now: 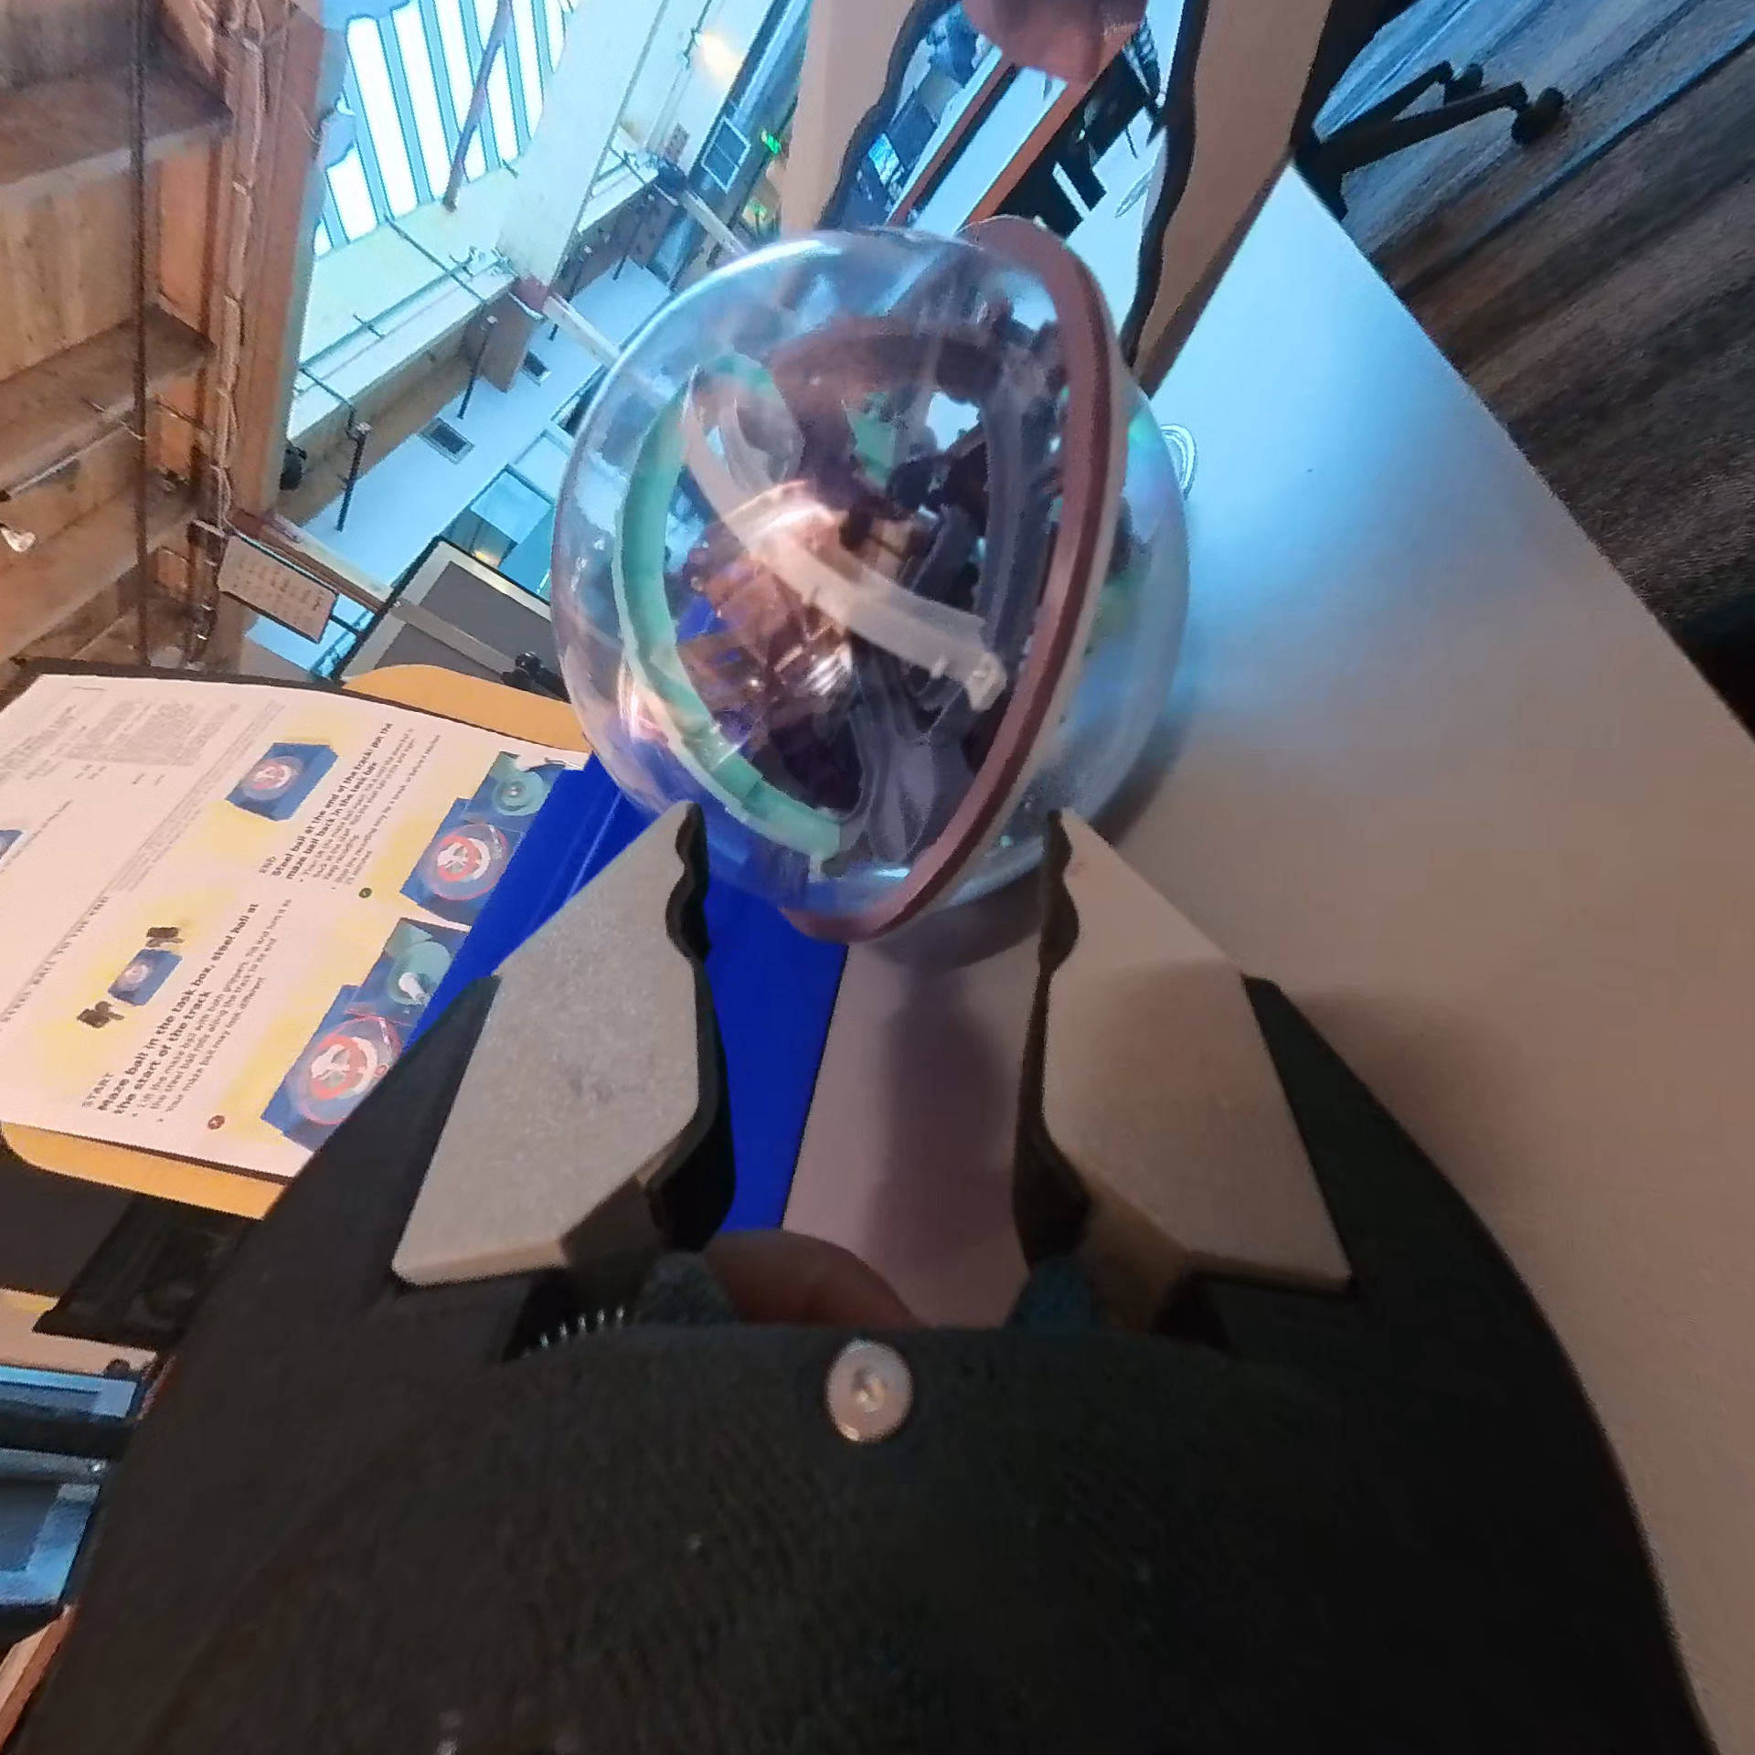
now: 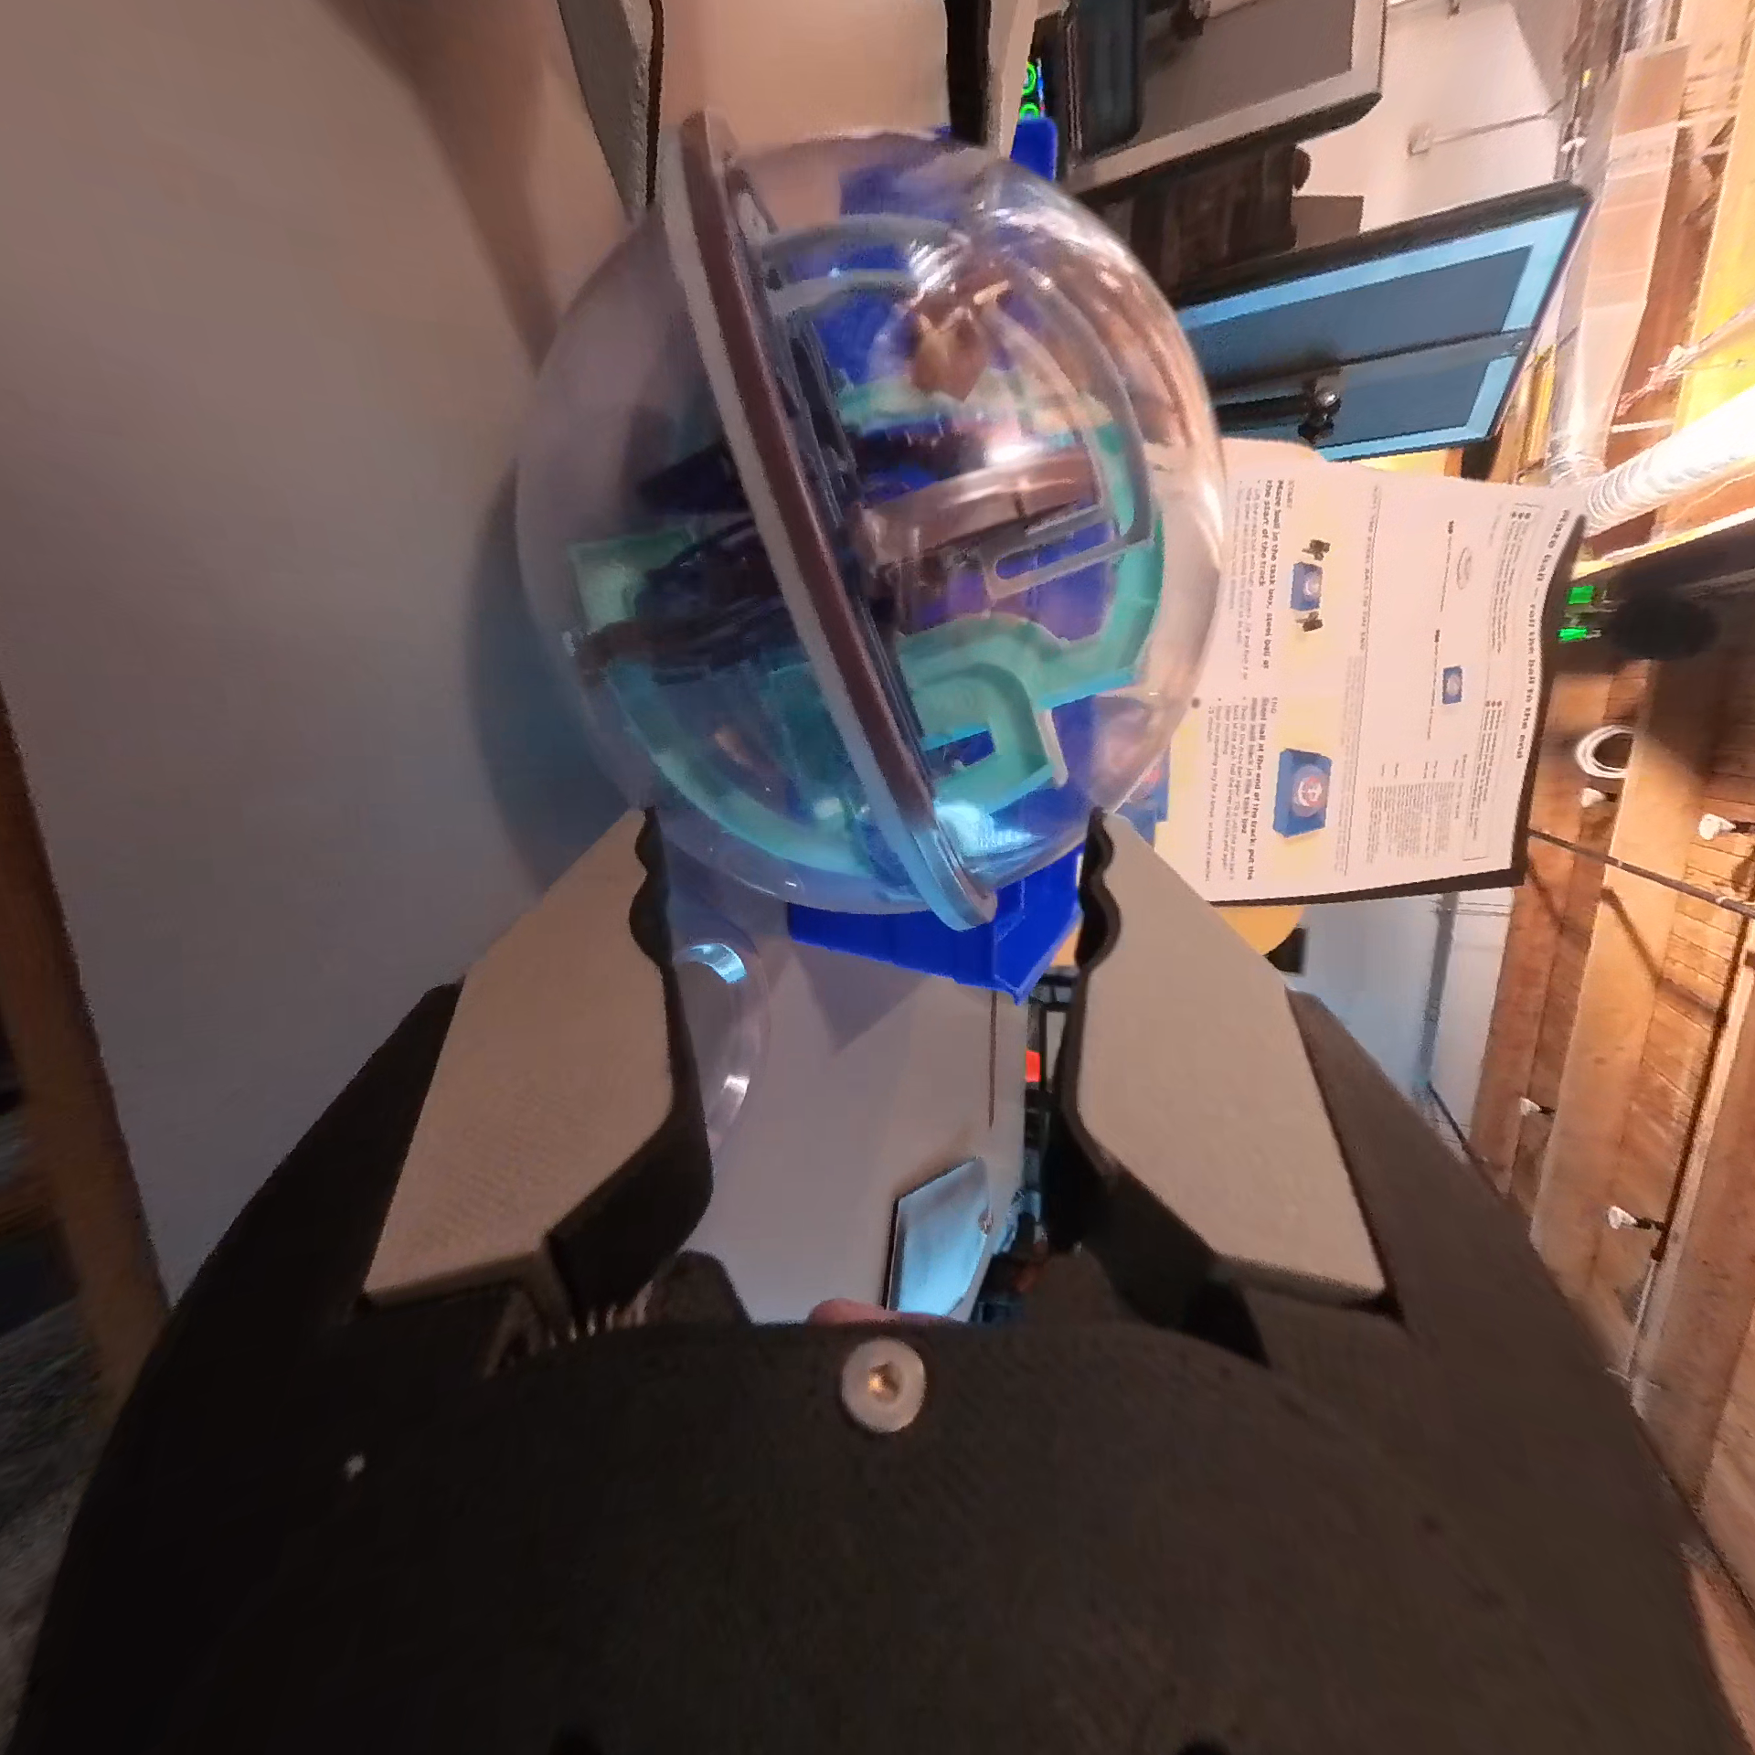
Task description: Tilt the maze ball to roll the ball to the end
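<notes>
The maze ball (image 1: 855, 589) is a clear plastic sphere with a dark equator ring and green, blue and white tracks inside. It is held up in the air and tilted, with the ring running diagonally. My left gripper (image 1: 871, 850) is shut on the sphere's near lower part, with one fingertip on each side. In the right wrist view the maze ball (image 2: 855, 532) is held the same way by my right gripper (image 2: 871, 840), which is shut on its lower part. I cannot pick out the small steel ball with certainty among the tracks and reflections.
A blue task box (image 1: 655, 959) (image 2: 912, 940) lies behind the ball on the white table (image 1: 1377, 855). A printed instruction sheet (image 1: 190, 902) (image 2: 1377, 684) lies on a yellow board beside it. A clear curved plastic piece (image 2: 717, 1007) sits near the box. A chair base (image 1: 1443, 95) stands on the floor.
</notes>
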Demonstrator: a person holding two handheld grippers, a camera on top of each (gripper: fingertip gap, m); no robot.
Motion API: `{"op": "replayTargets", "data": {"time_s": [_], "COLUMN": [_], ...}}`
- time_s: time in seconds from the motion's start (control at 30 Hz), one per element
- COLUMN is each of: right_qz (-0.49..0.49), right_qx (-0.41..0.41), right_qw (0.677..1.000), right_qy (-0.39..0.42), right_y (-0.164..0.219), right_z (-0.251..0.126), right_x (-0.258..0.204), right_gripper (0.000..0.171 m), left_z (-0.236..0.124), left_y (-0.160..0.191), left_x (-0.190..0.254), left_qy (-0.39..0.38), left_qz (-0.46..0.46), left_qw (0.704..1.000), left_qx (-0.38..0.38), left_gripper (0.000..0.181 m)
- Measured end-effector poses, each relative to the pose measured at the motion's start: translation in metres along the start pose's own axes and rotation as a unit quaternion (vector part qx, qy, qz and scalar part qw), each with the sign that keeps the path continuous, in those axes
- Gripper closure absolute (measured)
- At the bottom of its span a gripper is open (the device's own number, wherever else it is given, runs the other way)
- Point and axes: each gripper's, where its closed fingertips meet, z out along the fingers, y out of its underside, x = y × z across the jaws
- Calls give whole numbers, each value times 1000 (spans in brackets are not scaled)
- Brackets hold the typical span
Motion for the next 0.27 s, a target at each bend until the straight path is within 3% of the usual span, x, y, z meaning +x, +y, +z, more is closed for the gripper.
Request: {"op": "replayTargets", "data": {"time_s": [0.17,0.27], "right_qz": [34,91], "right_qx": [30,76], "right_qw": [999,992], "right_qy": [-17,-40], "right_y": [-9,-18], "right_z": [-12,-21], "right_x": [0,0], "right_gripper": [99,95], "left_z": [-2,-1], "left_y": [-5,-6], "left_x": [3,13], "left_qy": [3,24], "left_qz": [14,26], "left_qw": [1000,999], "left_qx": [6,5], "left_gripper": [114,118]}}
